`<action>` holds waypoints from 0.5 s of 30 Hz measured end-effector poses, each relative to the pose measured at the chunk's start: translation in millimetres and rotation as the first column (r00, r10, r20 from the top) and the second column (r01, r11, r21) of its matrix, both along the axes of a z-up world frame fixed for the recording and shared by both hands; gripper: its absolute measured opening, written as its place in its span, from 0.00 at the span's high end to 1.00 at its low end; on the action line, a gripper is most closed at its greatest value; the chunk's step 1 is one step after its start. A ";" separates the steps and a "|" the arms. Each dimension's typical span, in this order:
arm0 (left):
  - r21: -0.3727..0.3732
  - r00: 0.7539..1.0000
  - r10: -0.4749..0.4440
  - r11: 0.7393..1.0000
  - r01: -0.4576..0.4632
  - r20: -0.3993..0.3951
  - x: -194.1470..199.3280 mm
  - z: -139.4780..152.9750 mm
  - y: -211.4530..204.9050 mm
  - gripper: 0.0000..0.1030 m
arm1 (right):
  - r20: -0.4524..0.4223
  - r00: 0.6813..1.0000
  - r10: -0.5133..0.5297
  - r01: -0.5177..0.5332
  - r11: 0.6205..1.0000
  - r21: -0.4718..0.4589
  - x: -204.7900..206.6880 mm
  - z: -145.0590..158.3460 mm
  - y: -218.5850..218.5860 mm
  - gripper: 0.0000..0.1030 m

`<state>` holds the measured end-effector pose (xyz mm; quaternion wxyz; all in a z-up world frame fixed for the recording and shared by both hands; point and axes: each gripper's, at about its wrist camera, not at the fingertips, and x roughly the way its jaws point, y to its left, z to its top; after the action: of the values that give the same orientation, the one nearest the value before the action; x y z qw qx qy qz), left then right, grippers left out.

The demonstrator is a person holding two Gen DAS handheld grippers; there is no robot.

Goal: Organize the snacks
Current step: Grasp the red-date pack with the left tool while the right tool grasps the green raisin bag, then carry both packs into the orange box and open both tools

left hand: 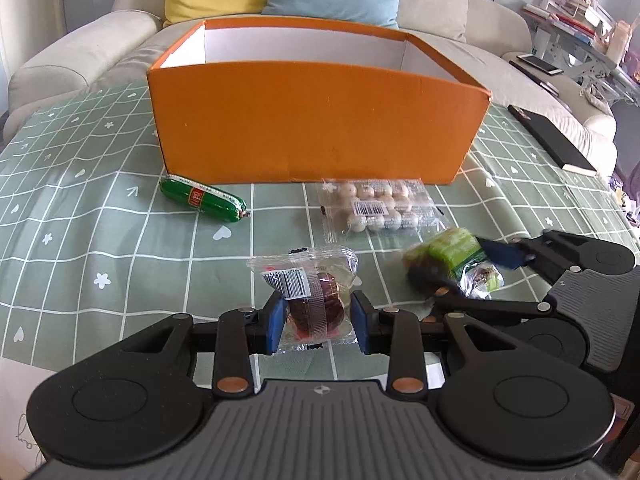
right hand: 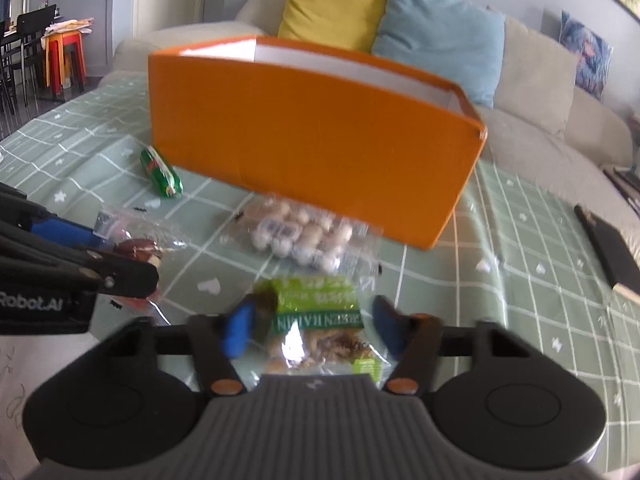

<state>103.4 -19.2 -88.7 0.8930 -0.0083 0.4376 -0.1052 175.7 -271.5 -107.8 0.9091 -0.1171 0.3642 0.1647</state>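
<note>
A green checked cloth [left hand: 100,240] is covering the table by a sofa [left hand: 80,52]. One orange box [left hand: 316,120] and four snacks are sitting there. The left gripper [left hand: 319,320] is pinching the red snack [left hand: 316,300]. The right gripper [right hand: 312,332] is around the green snack [right hand: 316,312]; I cannot tell if it is squeezing.

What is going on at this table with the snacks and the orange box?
A person works two tools. The left hand-held gripper is shut on a clear packet with a dark round snack. The right hand-held gripper straddles a green-labelled snack packet; whether it grips is unclear. A green sausage and packet of pale balls lie before the orange box.
</note>
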 end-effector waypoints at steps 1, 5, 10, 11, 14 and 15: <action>-0.001 1.000 0.000 1.000 0.000 -0.004 0.7 -1.1 0.4 0.62 | 0.002 1.000 -0.001 0.001 1.000 -0.003 -0.6 -0.7 -0.2 0.55; -0.008 1.000 0.005 1.000 -0.005 -0.010 4.4 -2.8 2.2 0.62 | 0.004 1.000 0.003 -0.003 1.000 -0.009 -2.6 -0.3 -0.6 0.59; -0.022 1.000 0.010 1.000 -0.010 0.004 6.2 3.3 6.9 0.63 | 0.030 1.000 -0.001 0.002 1.000 -0.023 -7.5 8.5 -1.3 0.62; -0.020 1.000 0.013 1.000 -0.012 0.008 6.3 5.4 7.4 0.62 | 0.036 0.999 -0.001 0.002 1.000 -0.019 -8.7 11.7 -2.2 0.62; -0.009 0.999 0.015 1.000 -0.014 0.033 7.1 15.4 8.9 0.62 | 0.056 0.998 -0.001 0.001 1.000 -0.005 -12.5 22.9 -5.1 0.64; -0.003 0.999 0.013 1.000 -0.013 0.048 6.9 20.2 9.0 0.62 | 0.064 0.998 -0.003 0.003 1.000 0.002 -13.8 27.5 -6.0 0.64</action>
<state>110.3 -10.1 -68.5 0.9040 -0.0098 0.4156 -0.1002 161.9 -277.5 -80.3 0.9207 -0.1210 0.3351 0.1596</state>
